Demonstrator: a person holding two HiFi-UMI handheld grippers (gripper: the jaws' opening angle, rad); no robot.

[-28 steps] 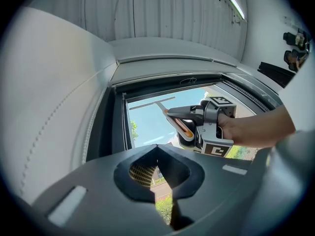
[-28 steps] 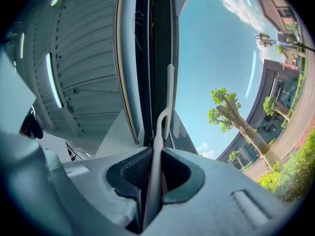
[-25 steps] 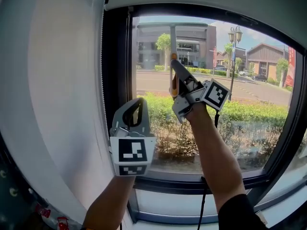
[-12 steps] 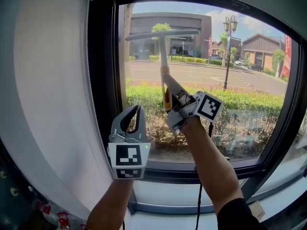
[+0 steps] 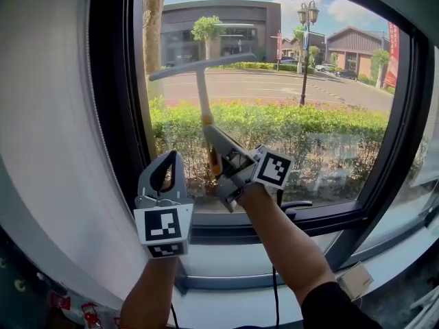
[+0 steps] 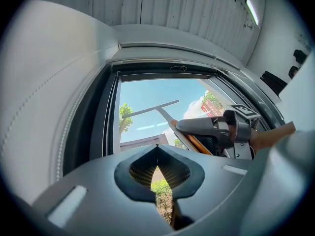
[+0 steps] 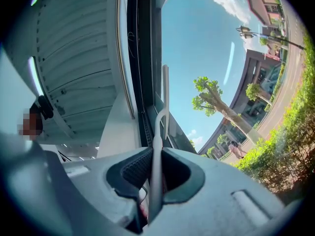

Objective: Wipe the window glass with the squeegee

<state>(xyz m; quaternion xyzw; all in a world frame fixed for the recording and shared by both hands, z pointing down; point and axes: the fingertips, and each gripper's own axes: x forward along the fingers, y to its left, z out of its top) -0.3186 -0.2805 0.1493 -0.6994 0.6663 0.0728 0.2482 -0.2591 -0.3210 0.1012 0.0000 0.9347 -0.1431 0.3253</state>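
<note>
A grey T-shaped squeegee (image 5: 203,67) with an orange grip lies with its blade against the window glass (image 5: 322,108), near the pane's upper left. My right gripper (image 5: 210,134) is shut on its handle, below the blade. The right gripper view shows the thin shaft (image 7: 157,141) clamped between the pads, with the blade (image 7: 165,92) running up ahead. My left gripper (image 5: 167,157) stands upright to the left, near the dark window frame, shut with nothing held. In the left gripper view its tips (image 6: 157,149) meet, with the squeegee (image 6: 150,109) and right gripper (image 6: 216,129) beyond.
A white roller blind (image 5: 48,142) covers the wall on the left. The dark window frame (image 5: 110,101) borders the pane, with a grey sill (image 5: 226,256) below. A black cable (image 5: 275,286) hangs by my right arm. Outside are hedges, a road and buildings.
My right gripper has drawn the squeegee down the glass, and the blade now sits lower and further left. The left gripper has stayed beside the frame, still shut.
</note>
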